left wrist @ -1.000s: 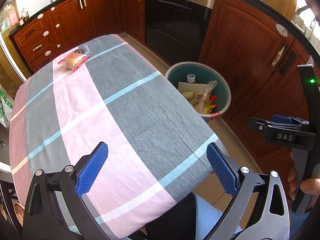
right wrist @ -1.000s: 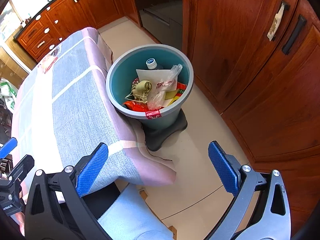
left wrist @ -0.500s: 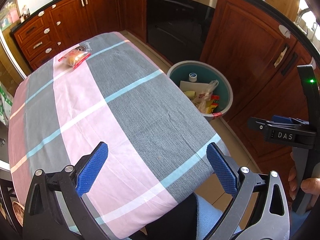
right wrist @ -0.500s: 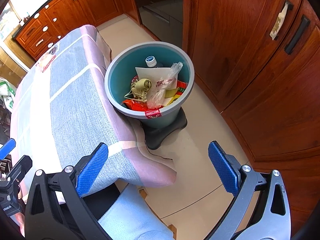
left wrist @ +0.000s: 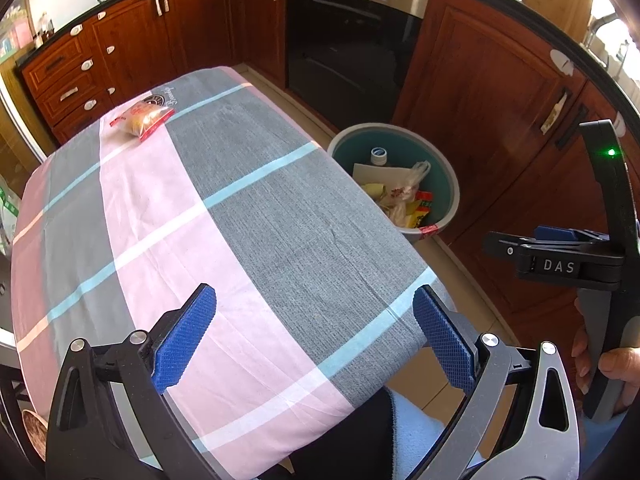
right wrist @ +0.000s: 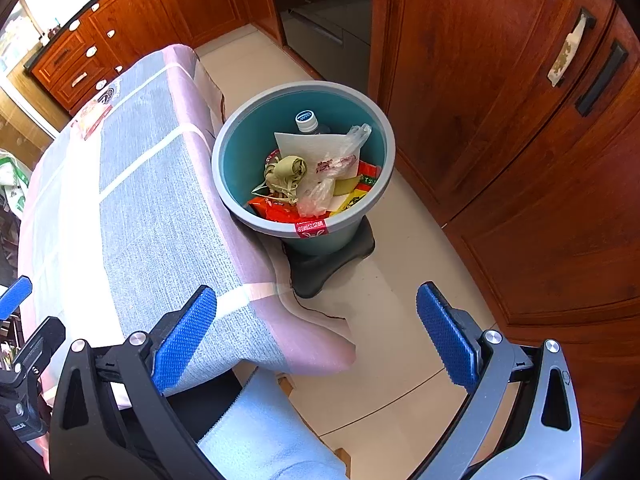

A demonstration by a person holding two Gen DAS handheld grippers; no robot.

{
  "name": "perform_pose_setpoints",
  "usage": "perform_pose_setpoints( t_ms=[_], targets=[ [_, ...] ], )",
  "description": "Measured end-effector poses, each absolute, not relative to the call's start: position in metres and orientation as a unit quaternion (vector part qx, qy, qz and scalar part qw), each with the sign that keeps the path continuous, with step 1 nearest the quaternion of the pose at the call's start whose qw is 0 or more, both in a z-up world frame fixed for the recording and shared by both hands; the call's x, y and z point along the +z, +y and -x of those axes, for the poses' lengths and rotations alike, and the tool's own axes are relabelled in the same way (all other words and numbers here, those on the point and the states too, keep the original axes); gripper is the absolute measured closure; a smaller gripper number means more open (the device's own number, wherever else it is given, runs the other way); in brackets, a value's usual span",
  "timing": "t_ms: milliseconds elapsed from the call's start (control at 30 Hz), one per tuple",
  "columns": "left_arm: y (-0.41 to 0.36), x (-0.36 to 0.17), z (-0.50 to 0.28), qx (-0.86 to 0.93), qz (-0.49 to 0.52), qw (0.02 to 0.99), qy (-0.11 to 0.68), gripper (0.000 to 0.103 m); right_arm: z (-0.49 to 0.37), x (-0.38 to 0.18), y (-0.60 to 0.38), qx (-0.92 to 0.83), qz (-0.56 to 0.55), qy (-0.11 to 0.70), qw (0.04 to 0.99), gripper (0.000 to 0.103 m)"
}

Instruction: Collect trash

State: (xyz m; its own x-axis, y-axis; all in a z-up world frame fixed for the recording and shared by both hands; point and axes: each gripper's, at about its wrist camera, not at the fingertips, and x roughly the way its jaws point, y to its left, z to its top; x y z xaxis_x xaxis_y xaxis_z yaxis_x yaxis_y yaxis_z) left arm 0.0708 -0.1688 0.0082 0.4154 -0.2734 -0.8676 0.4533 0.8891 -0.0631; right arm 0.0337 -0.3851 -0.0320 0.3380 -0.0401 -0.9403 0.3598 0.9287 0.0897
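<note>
The snack packet [left wrist: 142, 119], red-edged w/ a pale clear middle, lay flat at the far end of the table, on the pink stripe of the tablecloth [left wrist: 256, 216], just beside a round printed logo. Its long axis ran diagonally, one end toward the far-left cabinet drawers [left wrist: 66, 92], the other toward the oven [left wrist: 352, 52] side. In the right wrist view the same packet [right wrist: 94, 118] showed only as a small flat shape near the far edge; print unreadable.

Left gripper [left wrist: 314, 334] hovered over the near end of the table, blue pads spread wide, nothing between them; well apart from the packet. Right gripper [right wrist: 316, 336] also had its jaws released & empty, held off the table's right corner over the floor, pointing at the trash bin [right wrist: 240, 216]. A hand [left wrist: 612, 368] gripped its handle at the lower right of the left view.

The bin, grey rim & teal inside, stood on a dark base on the pale tile floor [right wrist: 384, 320], touching the table's right edge where the cloth hung down. It held a capped bottle [right wrist: 307, 120], a white paper sheet, a clear plastic bag [right wrist: 336, 168], tied greenish leaves & red/yellow wrappers.

Cloth: grey & pink blocks w/ white & light-blue lines. Room: kitchen w/ reddish wood cabinets [right wrist: 500, 120] around, built-in black oven at the far side, dark countertop above.
</note>
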Motion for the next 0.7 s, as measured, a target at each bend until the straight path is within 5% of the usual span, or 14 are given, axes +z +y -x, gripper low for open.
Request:
perform_pose_setpoints(
  t_ms=[700],
  targets=[
    [-0.1684,0.0037,-0.0715,-0.211,-0.100,0.834,0.499,0.004,-0.0365,-0.0343,-0.3836,-0.126,-0.140,0.568,0.801,0.007]
  ],
)
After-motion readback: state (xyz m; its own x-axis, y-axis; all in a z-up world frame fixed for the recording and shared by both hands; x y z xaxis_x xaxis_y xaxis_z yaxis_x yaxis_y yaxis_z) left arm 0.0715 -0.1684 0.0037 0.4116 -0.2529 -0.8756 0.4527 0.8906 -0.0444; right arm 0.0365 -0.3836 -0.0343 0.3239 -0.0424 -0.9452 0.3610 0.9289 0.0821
